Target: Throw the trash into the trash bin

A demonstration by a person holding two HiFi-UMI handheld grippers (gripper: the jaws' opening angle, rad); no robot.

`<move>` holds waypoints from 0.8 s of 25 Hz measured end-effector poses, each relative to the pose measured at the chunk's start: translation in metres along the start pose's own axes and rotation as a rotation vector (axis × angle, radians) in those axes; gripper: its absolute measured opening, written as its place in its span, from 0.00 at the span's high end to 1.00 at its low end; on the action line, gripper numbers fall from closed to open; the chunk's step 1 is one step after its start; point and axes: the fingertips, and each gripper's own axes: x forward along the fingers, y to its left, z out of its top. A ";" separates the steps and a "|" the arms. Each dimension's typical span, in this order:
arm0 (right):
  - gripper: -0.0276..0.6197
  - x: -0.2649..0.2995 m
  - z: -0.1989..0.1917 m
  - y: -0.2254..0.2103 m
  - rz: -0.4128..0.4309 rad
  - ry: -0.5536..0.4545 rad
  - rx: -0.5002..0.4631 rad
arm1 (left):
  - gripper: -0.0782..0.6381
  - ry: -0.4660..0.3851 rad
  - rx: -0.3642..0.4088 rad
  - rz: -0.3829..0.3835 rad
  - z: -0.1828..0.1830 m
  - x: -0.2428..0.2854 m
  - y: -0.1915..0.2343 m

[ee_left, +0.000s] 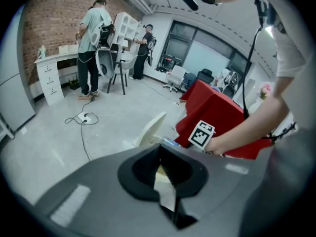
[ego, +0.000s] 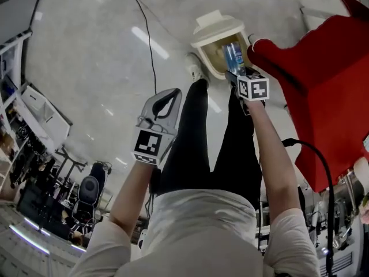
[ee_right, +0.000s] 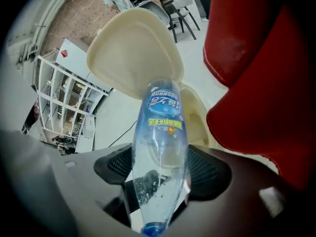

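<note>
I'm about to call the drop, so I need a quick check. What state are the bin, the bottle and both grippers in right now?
Trash bin: lid flipped up, mouth open.
Plastic bottle: blue cap on, looks nearly empty with droplets inside, base pointing at the bin, not yet dropped.
Right gripper: shut on the bottle.
Left gripper: jaws together, nothing held.

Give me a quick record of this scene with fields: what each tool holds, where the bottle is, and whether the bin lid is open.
right tool: shut on a clear plastic bottle, blue cap end nearest the camera
left tool: shut, nothing between the jaws
bottle position: held over the trash bin, not yet released
trash bin: cream, on the floor by the person's feet
lid: open, tipped back
beside bin: red cover
</note>
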 end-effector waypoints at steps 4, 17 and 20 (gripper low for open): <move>0.45 0.036 -0.002 -0.020 -0.015 -0.002 0.014 | 0.88 0.013 -0.009 -0.011 -0.028 0.032 0.008; 0.37 0.071 -0.019 -0.035 -0.048 0.111 -0.025 | 0.88 0.054 -0.050 -0.032 -0.059 0.048 0.006; 0.37 0.068 -0.020 -0.032 -0.040 0.118 -0.029 | 0.89 0.050 -0.055 -0.022 -0.058 0.047 0.007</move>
